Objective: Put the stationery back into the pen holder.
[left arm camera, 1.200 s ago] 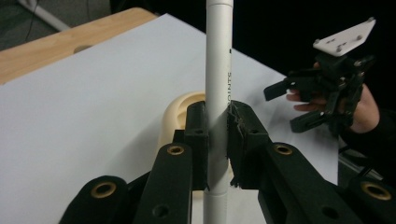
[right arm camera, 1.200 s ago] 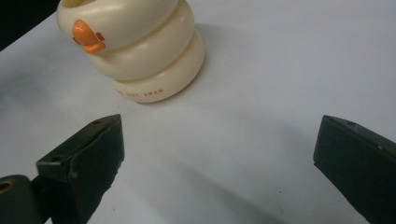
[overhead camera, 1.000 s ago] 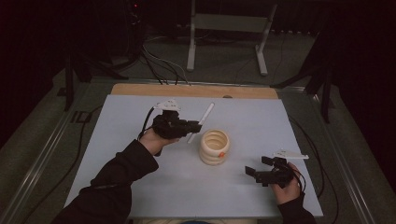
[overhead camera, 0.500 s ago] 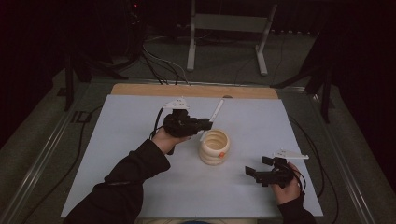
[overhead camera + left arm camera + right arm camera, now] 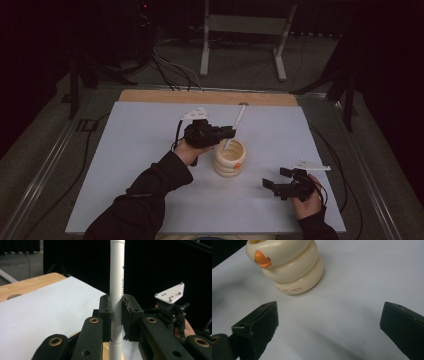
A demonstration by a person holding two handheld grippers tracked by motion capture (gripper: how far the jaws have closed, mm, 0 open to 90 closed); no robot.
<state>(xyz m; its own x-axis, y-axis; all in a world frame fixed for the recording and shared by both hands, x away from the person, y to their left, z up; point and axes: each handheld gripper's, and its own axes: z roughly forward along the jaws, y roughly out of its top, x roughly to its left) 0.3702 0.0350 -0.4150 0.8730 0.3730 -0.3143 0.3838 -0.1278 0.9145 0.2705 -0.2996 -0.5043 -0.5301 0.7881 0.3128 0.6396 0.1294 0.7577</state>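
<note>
Clamping a white pen (image 5: 117, 290) upright between its pads, the left gripper (image 5: 226, 134) holds the pen's lower end just inside the mouth of the cream duck-shaped holder (image 5: 230, 159) — lowering and release look left to do. The right gripper (image 5: 273, 184) sits well apart from the holder, jaws wide and empty.

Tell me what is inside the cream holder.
The lower end of the white pen, held by the left claw, dips into the cream holder. The holder's wall hides its bottom and the pen's tip.
</note>
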